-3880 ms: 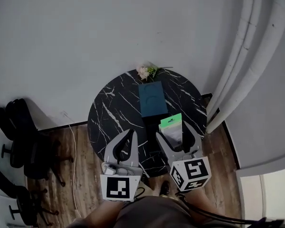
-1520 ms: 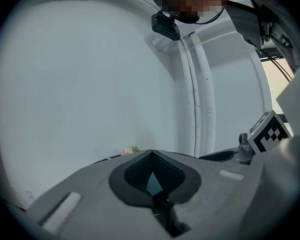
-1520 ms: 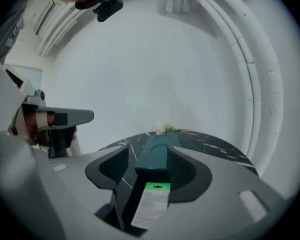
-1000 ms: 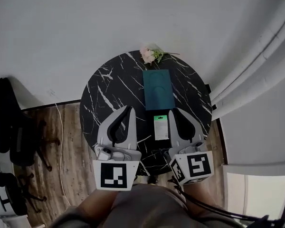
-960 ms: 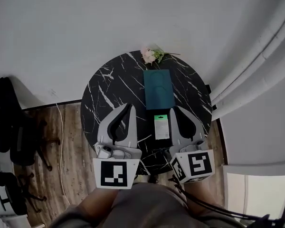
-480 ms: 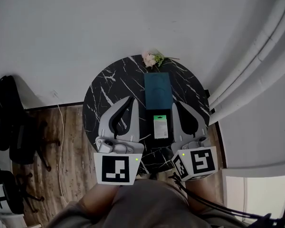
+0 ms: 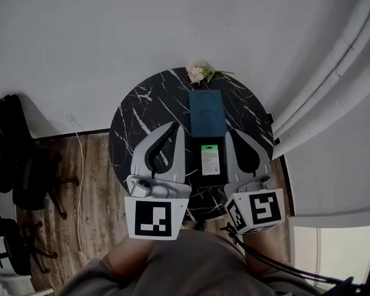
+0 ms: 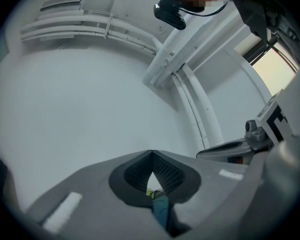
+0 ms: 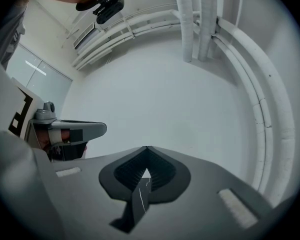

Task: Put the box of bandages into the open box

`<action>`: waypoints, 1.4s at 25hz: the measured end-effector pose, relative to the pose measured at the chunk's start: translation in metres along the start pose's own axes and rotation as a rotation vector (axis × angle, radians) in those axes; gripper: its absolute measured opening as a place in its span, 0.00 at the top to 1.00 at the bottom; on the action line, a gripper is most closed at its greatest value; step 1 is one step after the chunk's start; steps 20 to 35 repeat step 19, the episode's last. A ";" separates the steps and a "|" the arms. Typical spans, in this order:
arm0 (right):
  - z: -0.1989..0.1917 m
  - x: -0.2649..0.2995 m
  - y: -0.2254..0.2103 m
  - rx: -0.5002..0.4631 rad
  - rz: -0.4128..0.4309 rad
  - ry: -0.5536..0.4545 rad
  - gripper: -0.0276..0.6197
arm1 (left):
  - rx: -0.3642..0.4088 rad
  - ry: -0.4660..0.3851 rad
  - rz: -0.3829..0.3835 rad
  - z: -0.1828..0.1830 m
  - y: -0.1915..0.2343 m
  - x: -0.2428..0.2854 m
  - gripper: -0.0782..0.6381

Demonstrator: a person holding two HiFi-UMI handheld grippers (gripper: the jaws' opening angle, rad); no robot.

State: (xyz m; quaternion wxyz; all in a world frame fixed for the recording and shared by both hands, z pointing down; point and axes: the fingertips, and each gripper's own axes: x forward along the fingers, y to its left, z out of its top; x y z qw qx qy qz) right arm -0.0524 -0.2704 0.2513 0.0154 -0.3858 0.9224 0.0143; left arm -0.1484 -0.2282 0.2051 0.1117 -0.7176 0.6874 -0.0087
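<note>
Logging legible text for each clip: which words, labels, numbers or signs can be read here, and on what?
No text is readable.
Box of bandages: print on its green-and-white face, too small to read.
Teal box: no print visible.
Marker cubes: black-and-white square patterns, no letters.

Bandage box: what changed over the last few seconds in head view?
The bandage box was up between the right gripper's jaws 3.9 s ago. It has been let go and now lies flat on the marble table, just short of the teal box. Unchanged: the left gripper is shut and empty, and the teal box and flowers are in place.
</note>
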 end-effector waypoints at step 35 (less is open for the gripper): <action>-0.005 0.003 0.008 0.000 -0.006 0.011 0.92 | -0.006 0.003 0.000 -0.003 0.008 -0.005 0.89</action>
